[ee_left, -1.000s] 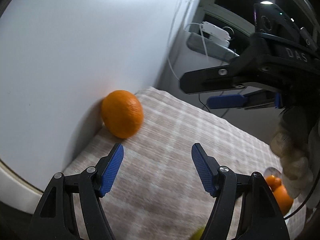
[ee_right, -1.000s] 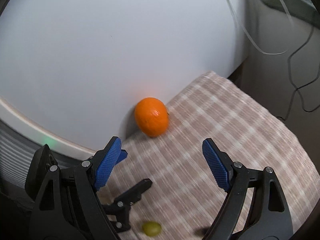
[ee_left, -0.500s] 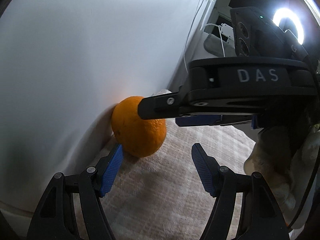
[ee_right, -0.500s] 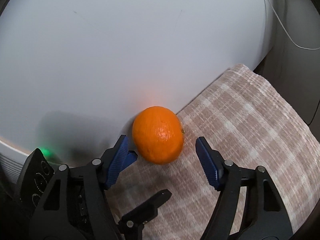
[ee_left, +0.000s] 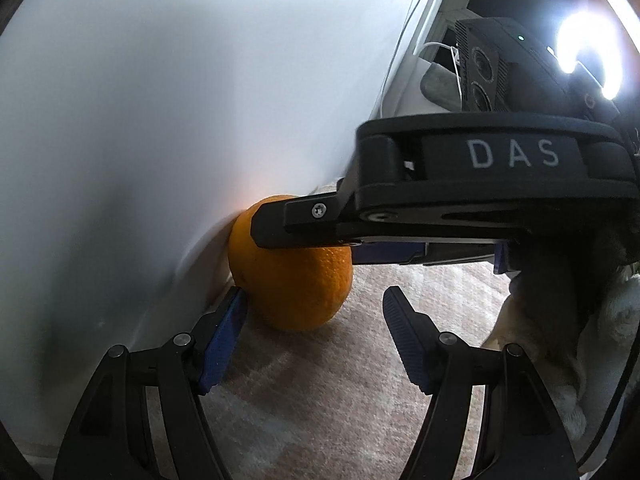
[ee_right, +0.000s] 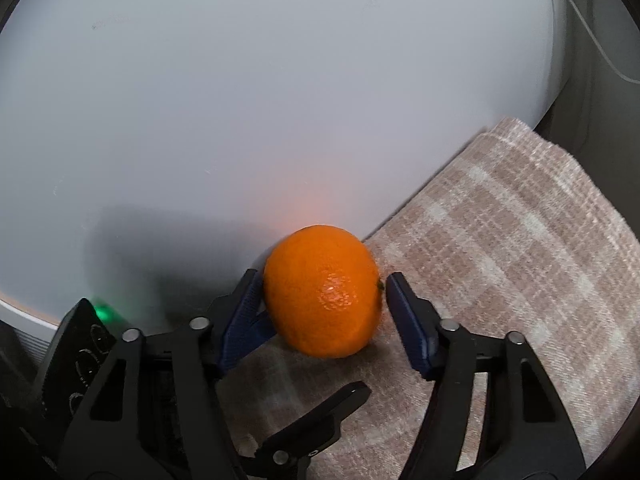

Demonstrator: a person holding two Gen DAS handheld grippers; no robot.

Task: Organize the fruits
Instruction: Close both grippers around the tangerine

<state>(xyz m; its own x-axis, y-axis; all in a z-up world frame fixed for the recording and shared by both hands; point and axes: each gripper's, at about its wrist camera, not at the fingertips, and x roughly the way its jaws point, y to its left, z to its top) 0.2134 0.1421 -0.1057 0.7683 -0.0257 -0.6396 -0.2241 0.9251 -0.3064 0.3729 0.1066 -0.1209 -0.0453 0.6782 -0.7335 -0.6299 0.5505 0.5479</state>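
Now bracketing the orange (ee_right: 322, 290) where moments ago gapped well short of it: right gripper (ee_right: 324, 306) spread, pads just beside both flanks, not yet pinching. Ready, judging by that, for a squeeze and lift off the checked cloth (ee_right: 500, 260) against the white wall (ee_right: 280, 100). Seen only from the left wrist: left gripper (ee_left: 314, 334) spread below, one pad touching the fruit, right finger crossing overhead.

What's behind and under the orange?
Behind the orange stands a white panel, apparently touching it. Under it lies a checked cloth. The contact patch itself is hidden by the fruit.
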